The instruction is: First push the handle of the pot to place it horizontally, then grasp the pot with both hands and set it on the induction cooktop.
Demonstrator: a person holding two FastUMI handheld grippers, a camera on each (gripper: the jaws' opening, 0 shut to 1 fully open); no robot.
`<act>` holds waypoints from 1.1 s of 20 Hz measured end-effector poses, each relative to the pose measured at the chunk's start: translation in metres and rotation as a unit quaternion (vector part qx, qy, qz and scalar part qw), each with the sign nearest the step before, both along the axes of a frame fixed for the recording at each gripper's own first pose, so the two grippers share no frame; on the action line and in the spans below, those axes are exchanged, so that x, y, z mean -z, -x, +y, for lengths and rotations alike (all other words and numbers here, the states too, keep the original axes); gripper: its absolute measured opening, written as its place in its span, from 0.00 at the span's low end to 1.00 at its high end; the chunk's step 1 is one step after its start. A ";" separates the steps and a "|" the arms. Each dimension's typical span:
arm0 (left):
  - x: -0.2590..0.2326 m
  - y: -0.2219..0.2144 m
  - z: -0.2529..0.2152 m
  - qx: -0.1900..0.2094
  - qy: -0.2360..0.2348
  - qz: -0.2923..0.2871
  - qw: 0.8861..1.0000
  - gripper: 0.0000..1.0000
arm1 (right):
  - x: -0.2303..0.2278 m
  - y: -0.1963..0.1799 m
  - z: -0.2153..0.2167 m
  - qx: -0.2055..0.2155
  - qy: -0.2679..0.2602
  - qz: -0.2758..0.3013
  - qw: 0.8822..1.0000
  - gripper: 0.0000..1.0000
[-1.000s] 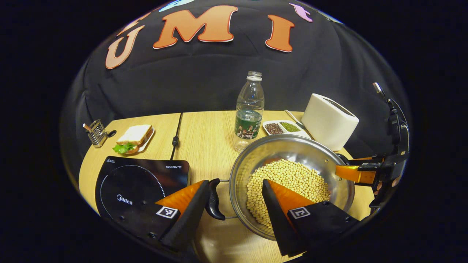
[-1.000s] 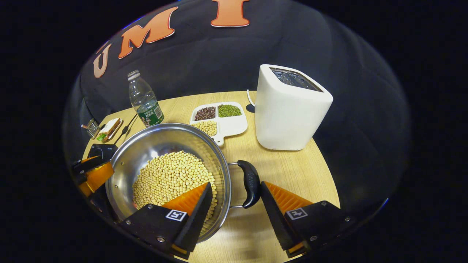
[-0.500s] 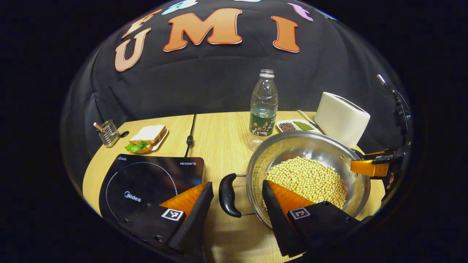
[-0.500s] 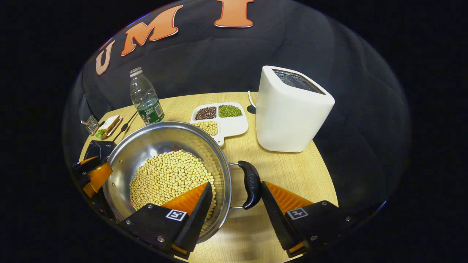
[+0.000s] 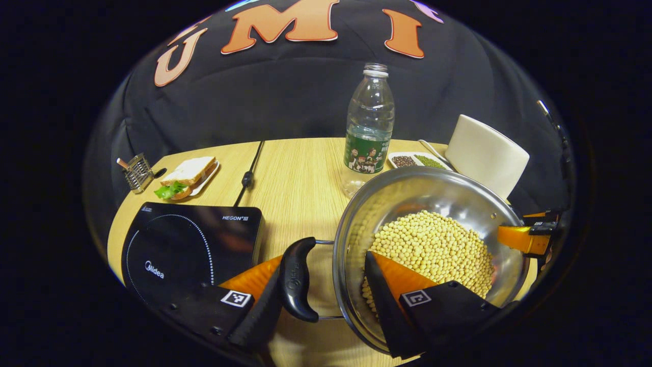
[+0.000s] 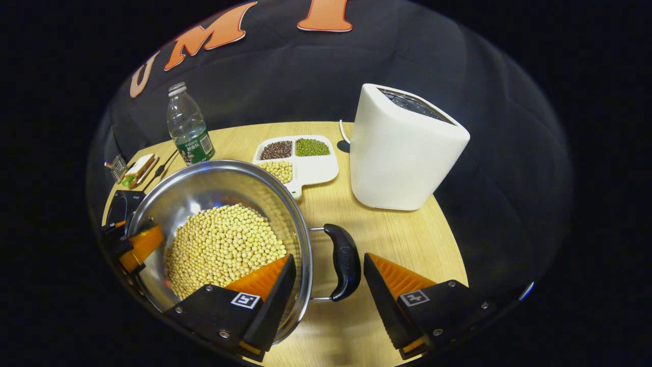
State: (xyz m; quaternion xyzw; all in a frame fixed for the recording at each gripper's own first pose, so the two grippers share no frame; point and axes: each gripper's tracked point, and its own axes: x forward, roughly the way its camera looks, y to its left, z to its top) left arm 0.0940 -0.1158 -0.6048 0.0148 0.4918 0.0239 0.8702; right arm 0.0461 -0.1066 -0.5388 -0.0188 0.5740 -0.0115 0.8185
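The pot (image 5: 433,239) stands on the table (image 5: 300,178), at 3 o'clock from the induction cooktop (image 5: 188,244). Each handle (image 5: 297,279) lies between spread fingers: left gripper (image 5: 316,300) straddles one, right gripper (image 6: 328,293) the other (image 6: 344,261), neither pinching.

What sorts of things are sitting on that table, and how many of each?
Cookware: 1, the pot of beans
Appliances: 2, the induction cooktop and toaster
Food dishes: 2, the sandwich plate and divided tray
Bottles: 1, the bottle
Wire holders: 1, the wire holder
Total: 7
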 end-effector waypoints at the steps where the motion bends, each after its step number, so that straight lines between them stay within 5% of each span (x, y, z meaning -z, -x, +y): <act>1: 0.001 -0.004 -0.004 -0.002 0.012 -0.001 1.000 0.92 | 0.003 0.001 0.001 -0.001 0.001 0.005 1.000 0.84; 9: 0.020 -0.017 0.002 -0.005 0.012 -0.010 1.000 0.88 | 0.007 0.003 -0.004 0.002 0.008 0.003 1.000 0.78; 10: 0.019 -0.018 0.000 -0.006 0.013 -0.015 1.000 0.80 | 0.006 0.003 -0.003 0.005 0.007 0.001 1.000 0.78; 16: 0.017 -0.019 -0.001 -0.006 0.015 -0.016 1.000 0.74 | 0.001 0.004 -0.004 0.023 -0.002 -0.011 1.000 0.67; 22: -0.010 -0.021 0.000 -0.004 0.011 -0.041 0.999 0.76 | -0.023 0.002 -0.005 0.026 0.006 -0.037 0.999 0.64</act>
